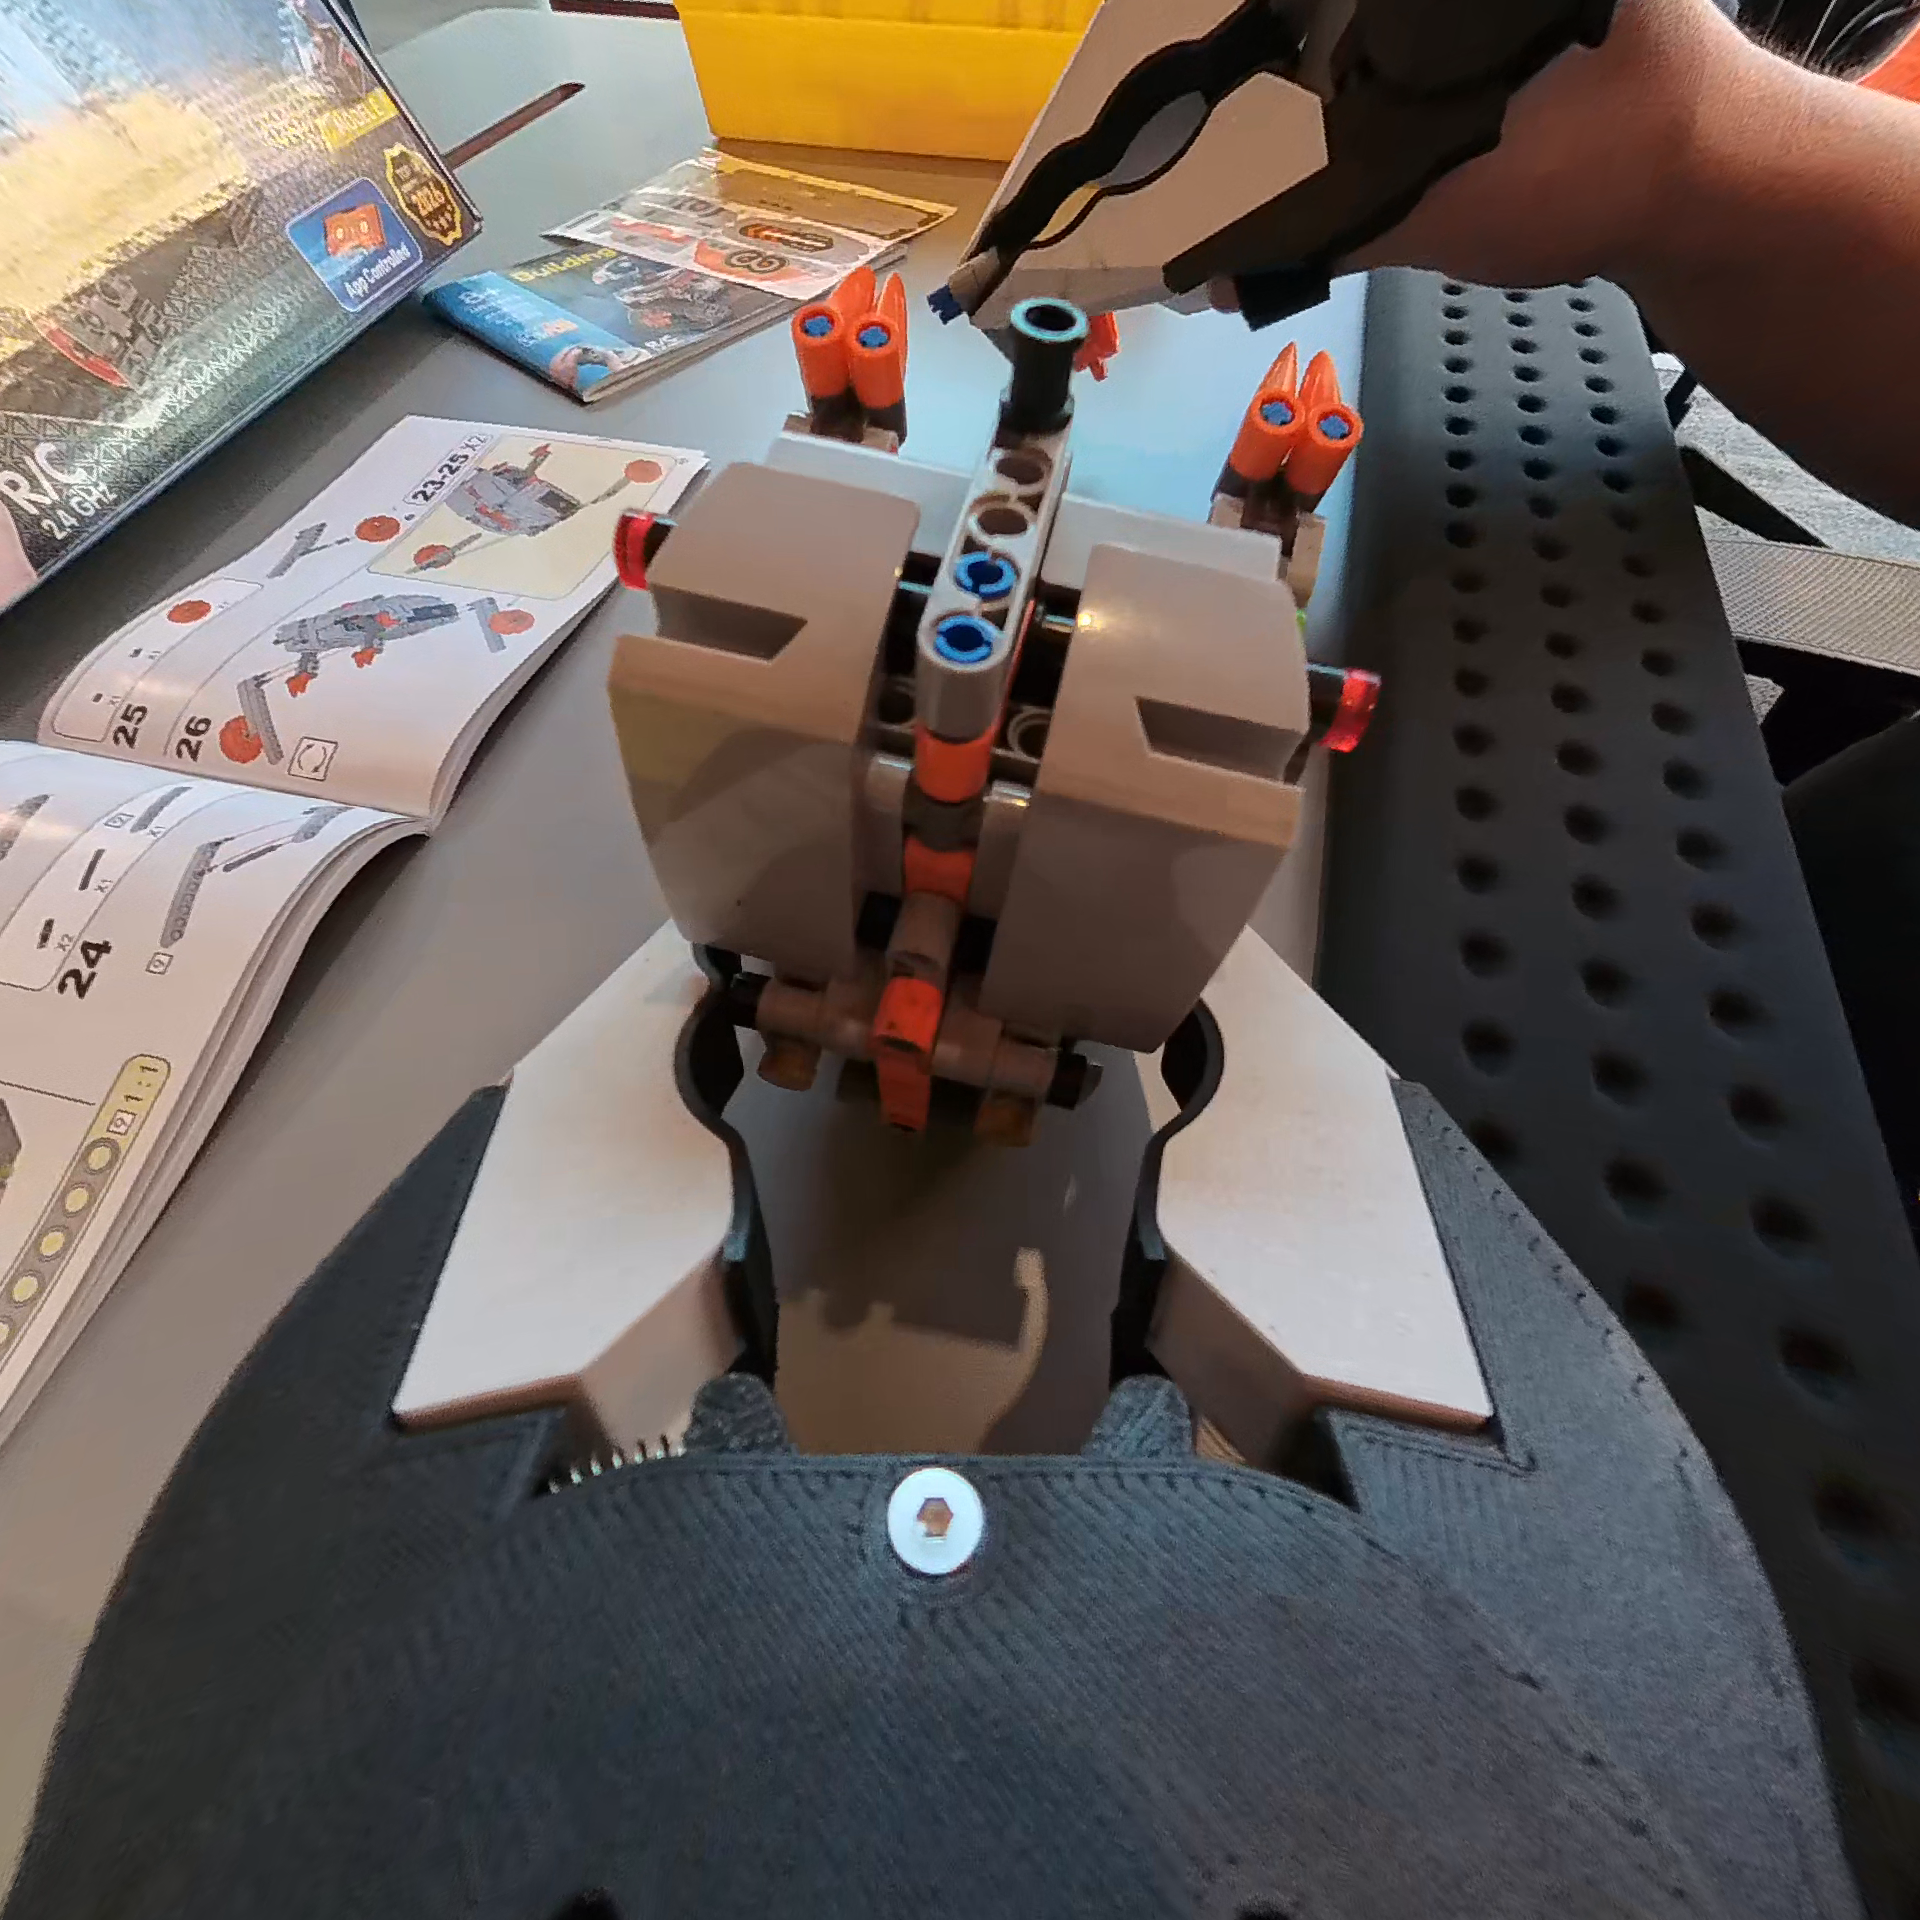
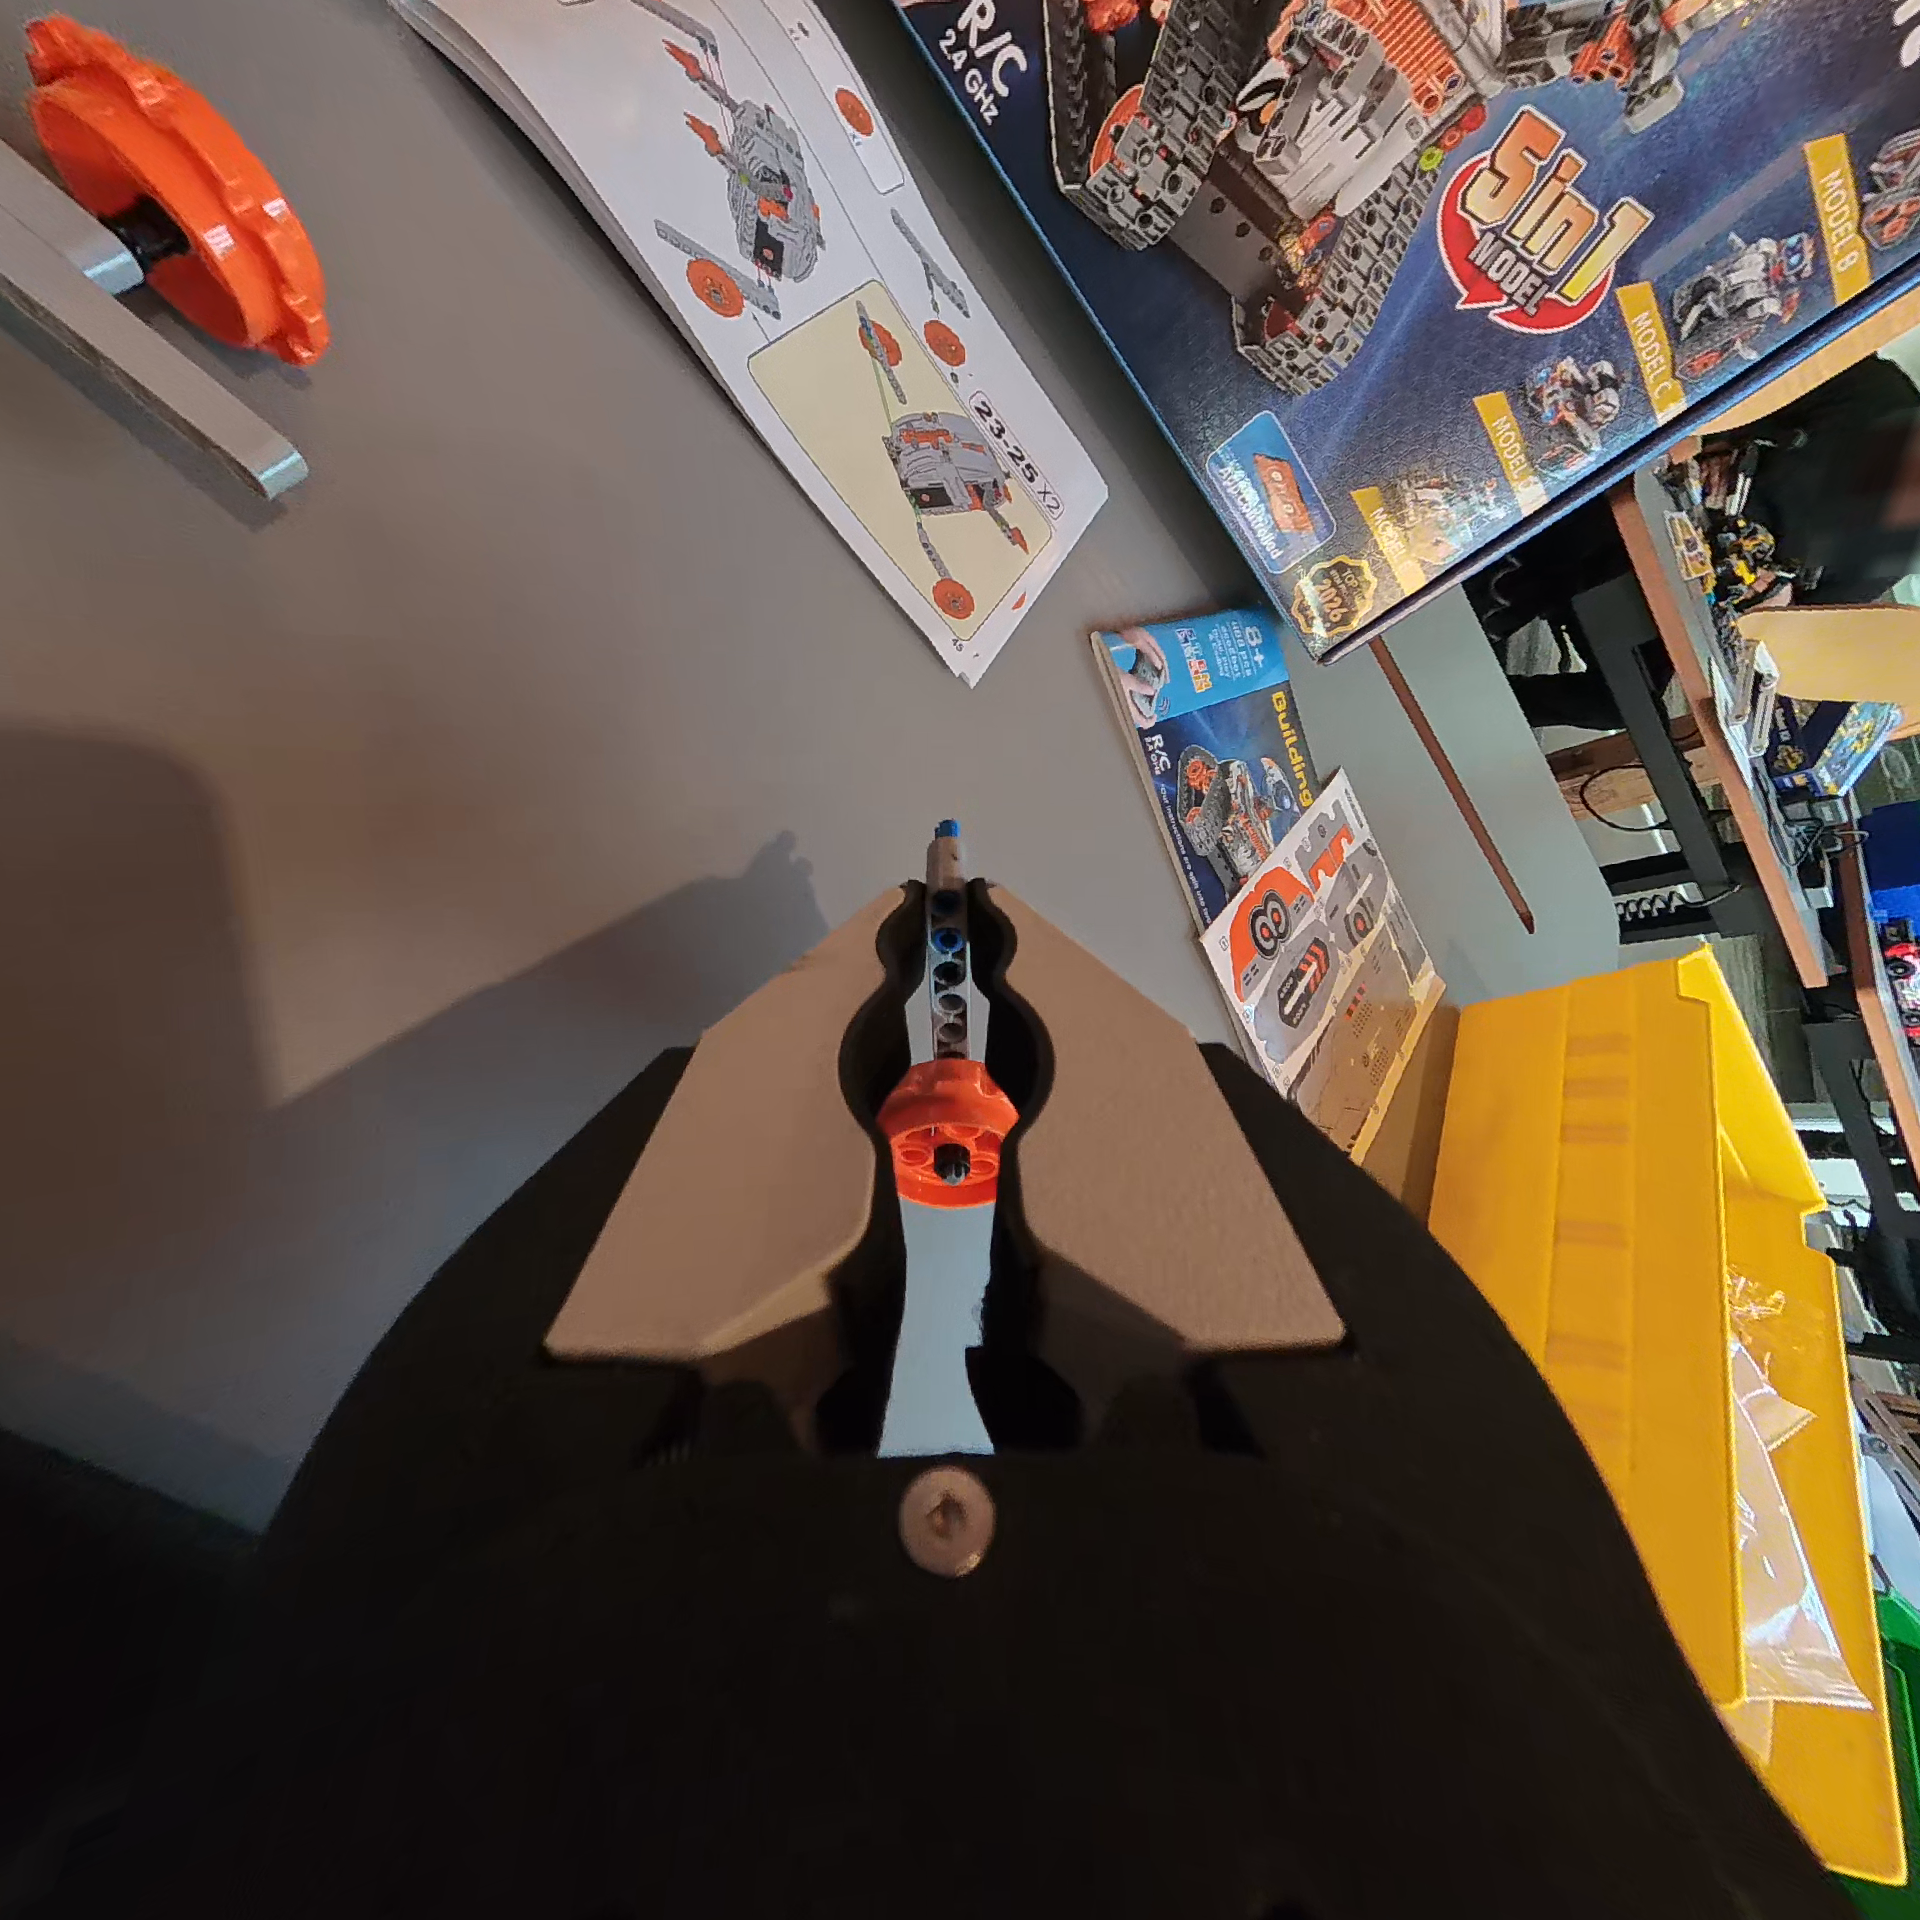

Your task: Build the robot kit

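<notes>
My left gripper (image 1: 951, 1029) is shut on the lower end of a grey brick model (image 1: 758, 665) with orange spikes and blue pins, and holds it upright above the grey table (image 1: 540, 935). A black tube (image 1: 1042, 364) sticks up from the model's top. My right gripper (image 2: 948, 891) is shut on a thin grey holed beam (image 2: 948, 987) with blue pins and an orange gear (image 2: 945, 1127). In the left wrist view the right gripper (image 1: 977, 286), held by a hand, has the beam's blue tip (image 1: 943, 301) just left of the black tube.
An open instruction booklet (image 1: 343, 623), the kit box (image 1: 187, 239), a small booklet (image 1: 582, 312) and a sticker sheet (image 1: 748, 223) lie to the left. A yellow bin (image 1: 862, 83) stands behind. A black perforated surface (image 1: 1558, 831) is on the right. Another beam with an orange gear (image 2: 177, 197) lies on the table. The grippers' ends are close to 20 cm from one another.
</notes>
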{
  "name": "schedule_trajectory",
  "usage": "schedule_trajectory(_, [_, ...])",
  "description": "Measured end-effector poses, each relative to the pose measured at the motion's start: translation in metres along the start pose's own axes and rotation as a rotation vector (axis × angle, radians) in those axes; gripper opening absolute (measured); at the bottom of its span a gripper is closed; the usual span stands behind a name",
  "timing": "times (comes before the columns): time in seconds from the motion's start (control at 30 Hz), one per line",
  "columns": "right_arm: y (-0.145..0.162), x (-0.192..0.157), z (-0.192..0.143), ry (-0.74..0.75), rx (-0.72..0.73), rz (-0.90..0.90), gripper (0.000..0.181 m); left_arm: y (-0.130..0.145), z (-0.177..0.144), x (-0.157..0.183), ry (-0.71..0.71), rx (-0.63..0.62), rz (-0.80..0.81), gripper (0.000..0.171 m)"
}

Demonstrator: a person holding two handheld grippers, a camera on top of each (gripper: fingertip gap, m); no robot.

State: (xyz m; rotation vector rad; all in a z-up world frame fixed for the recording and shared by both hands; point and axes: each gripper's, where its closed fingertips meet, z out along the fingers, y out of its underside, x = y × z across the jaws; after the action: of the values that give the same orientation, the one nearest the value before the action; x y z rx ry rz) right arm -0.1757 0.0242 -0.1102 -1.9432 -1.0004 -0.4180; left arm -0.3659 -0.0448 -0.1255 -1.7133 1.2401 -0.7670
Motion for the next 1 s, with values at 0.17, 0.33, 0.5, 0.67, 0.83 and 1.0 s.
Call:
schedule_trajectory(0.17, [0.002,-0.001,0.000,0.001,-0.008,0.000,0.006,0.005,0.004,0.003,0.017,-0.037,-0.012,0.082])
schedule_trajectory(0.33, [0.003,-0.003,0.001,-0.002,-0.017,0.000,0.006,0.006,0.005,0.003,0.005,-0.045,0.001,0.081])
schedule_trajectory(0.5, [0.002,-0.003,0.000,0.004,-0.023,0.000,0.006,0.006,0.005,0.002,0.002,-0.047,0.001,0.081])
schedule_trajectory(0.67, [0.002,-0.001,-0.001,0.017,-0.031,0.003,0.006,0.006,0.005,0.003,-0.001,-0.047,-0.001,0.081])
schedule_trajectory(0.83, [-0.001,0.015,-0.006,0.083,-0.023,0.071,0.006,0.006,0.005,0.004,0.003,-0.052,-0.004,0.083])
schedule_trajectory(1.0, [0.000,0.058,-0.019,0.209,0.002,0.209,0.005,0.009,0.007,0.005,-0.009,-0.068,0.007,0.090])
